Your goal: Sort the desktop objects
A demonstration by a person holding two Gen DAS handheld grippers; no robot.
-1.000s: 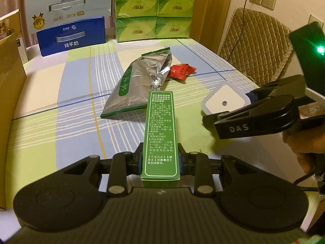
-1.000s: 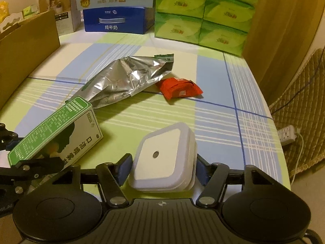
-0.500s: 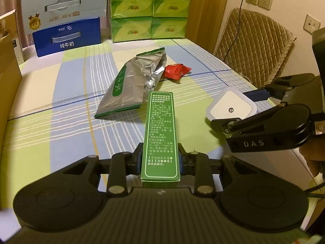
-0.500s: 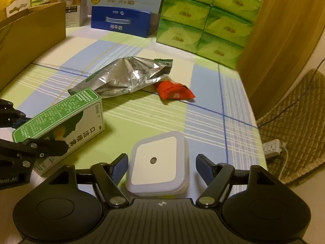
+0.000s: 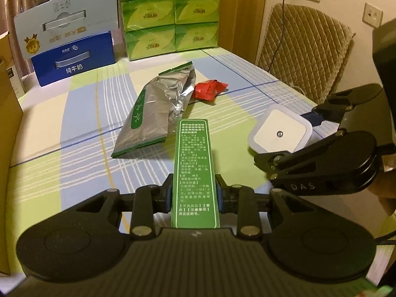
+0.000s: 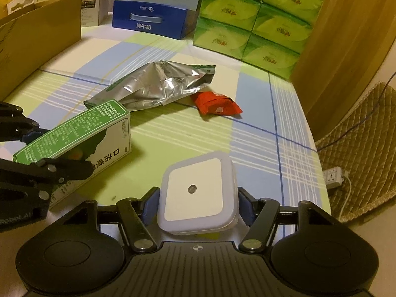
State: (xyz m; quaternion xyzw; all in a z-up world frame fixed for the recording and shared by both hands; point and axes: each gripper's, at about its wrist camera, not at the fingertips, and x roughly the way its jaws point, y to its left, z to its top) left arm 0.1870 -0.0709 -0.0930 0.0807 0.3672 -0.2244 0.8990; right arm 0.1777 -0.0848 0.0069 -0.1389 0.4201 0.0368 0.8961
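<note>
A: Quick status, L side?

B: Left gripper (image 5: 194,194) is clamped on the green box (image 5: 194,173) near its back end, pads on the two broad faces, narrow printed face up. Most of the box sticks out fwd over the checked tablecloth (image 5: 81,113). In the right wrist view it looks lifted, but can't tell if its far corner touches the cloth.

A: How will it handle?

B: My guess: light carton, stiff enough but walls will dent if squeezed hard. Held that far back it may droop or swing, so a grip nearer the middle would be safer.

A: R side?

B: Right gripper (image 6: 196,204) has its pads up against both sides of the white square night-light (image 6: 196,194), so it reads as gripped. It's at the near table edge; can't tell if it's off the cloth. Prob. hard smooth plastic w/ rounded corners, light but slippery. Flat sides are the place to hold it.

A: Poses?

B: Both roughly level, pointing across the table. R one sits just beside the L one, angled in toward it, near but apart.

A: What's left?

B: Silver foil pouch (image 5: 158,113) and red sachet (image 5: 209,90) lie mid-table, touching or overlapping. Both soft, crinkly; pinch by an edge. A cardboard box (image 6: 37,47) stands at far L, maybe the bin.
</note>
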